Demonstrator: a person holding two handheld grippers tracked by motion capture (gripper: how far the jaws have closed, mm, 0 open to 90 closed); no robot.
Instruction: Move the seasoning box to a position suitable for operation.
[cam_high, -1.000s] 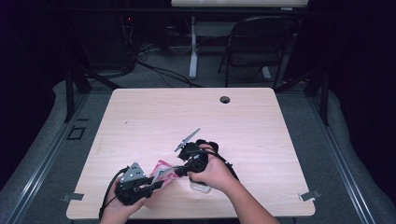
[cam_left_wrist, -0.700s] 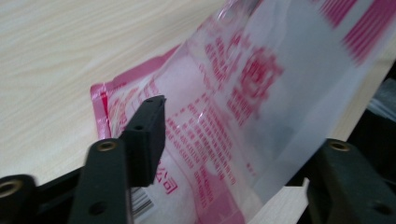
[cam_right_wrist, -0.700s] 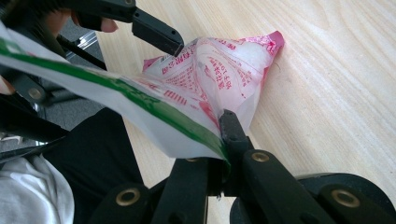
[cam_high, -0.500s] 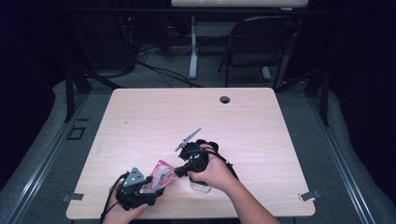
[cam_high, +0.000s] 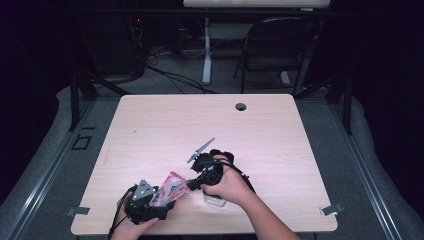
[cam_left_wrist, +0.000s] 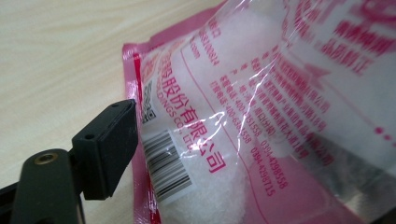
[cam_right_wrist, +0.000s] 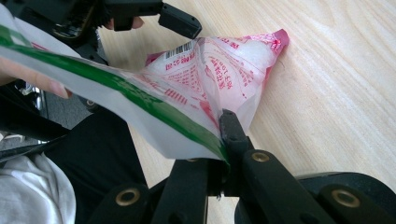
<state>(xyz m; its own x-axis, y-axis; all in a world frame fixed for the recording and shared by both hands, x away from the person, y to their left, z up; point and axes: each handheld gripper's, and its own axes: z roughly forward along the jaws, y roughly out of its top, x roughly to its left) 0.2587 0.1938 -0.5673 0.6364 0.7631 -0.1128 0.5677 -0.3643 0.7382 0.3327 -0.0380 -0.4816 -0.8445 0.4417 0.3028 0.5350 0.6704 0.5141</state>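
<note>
A pink plastic bag (cam_high: 170, 186) of white grains, printed in red with a barcode, lies near the table's front edge between my two grippers. My right gripper (cam_high: 192, 184) is shut on the bag's (cam_right_wrist: 219, 65) creased edge, jaws pinched together (cam_right_wrist: 225, 122). A white sheet with a green stripe (cam_right_wrist: 140, 98) also runs into those jaws. My left gripper (cam_high: 150, 204) sits at the bag's other end. Its jaws have just been opening. One black finger (cam_left_wrist: 108, 148) stands beside the bag's (cam_left_wrist: 243, 121) sealed edge, and the bag covers the other finger.
The wooden table (cam_high: 165, 125) has a round cable hole (cam_high: 241, 106) at the back. A small clear object (cam_high: 216, 201) lies under the right hand. A dark chair (cam_high: 280, 45) and cables stand behind the table.
My left gripper has sunk toward the table's front edge and its jaws have let go of the bag's end. The right gripper has stayed shut in place.
</note>
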